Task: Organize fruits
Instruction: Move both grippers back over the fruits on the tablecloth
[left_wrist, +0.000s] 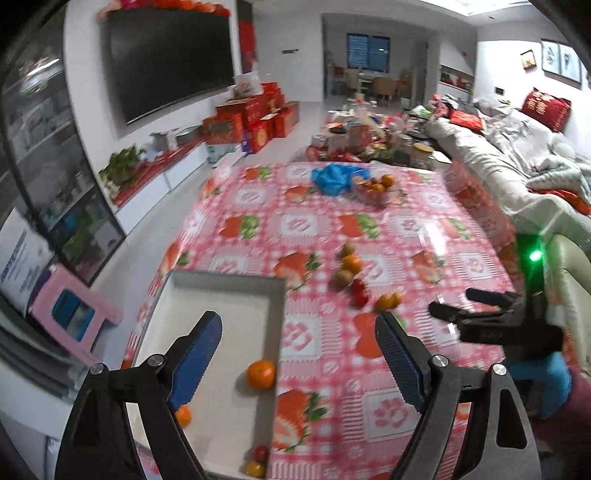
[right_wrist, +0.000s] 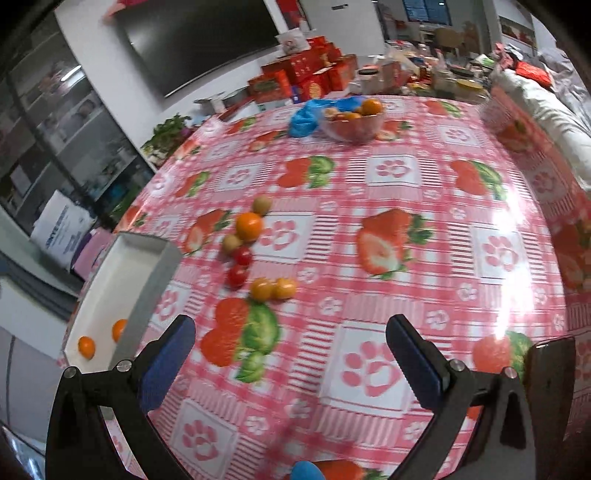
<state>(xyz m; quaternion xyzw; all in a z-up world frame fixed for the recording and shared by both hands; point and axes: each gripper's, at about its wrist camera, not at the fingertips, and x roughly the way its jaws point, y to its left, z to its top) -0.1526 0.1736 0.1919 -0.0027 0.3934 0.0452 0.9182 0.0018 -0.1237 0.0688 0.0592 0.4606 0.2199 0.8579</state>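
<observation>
Loose fruits are seen in a short line at the middle of the table (right_wrist: 424, 192): a kiwi (right_wrist: 262, 205), an orange (right_wrist: 249, 226), a second kiwi (right_wrist: 232, 243), two red tomatoes (right_wrist: 242, 255) and a pair of yellow-orange tomatoes (right_wrist: 273, 288) at the near end. They lie between the white tray (left_wrist: 221, 291) on the left and open cloth on the right. Inside the tray an orange (left_wrist: 261, 374) rests against the right wall; a second orange (left_wrist: 183, 415) is partly hidden by a left finger, and two small tomatoes (left_wrist: 258, 461) sit at the near edge. The left gripper (left_wrist: 299, 354) is held wide open and empty above the tray's right wall. The right gripper (right_wrist: 291, 358) is likewise wide open and empty, above bare cloth near the yellow-orange pair; in the left view it appears at the table's right edge. At the far side a glass bowl (right_wrist: 352, 127) of fruit stands touching a blue bag (right_wrist: 306, 118). Beyond the table, red boxes (left_wrist: 255, 118), a wall screen (left_wrist: 173, 62) and a sofa (left_wrist: 517, 155) are visible.
</observation>
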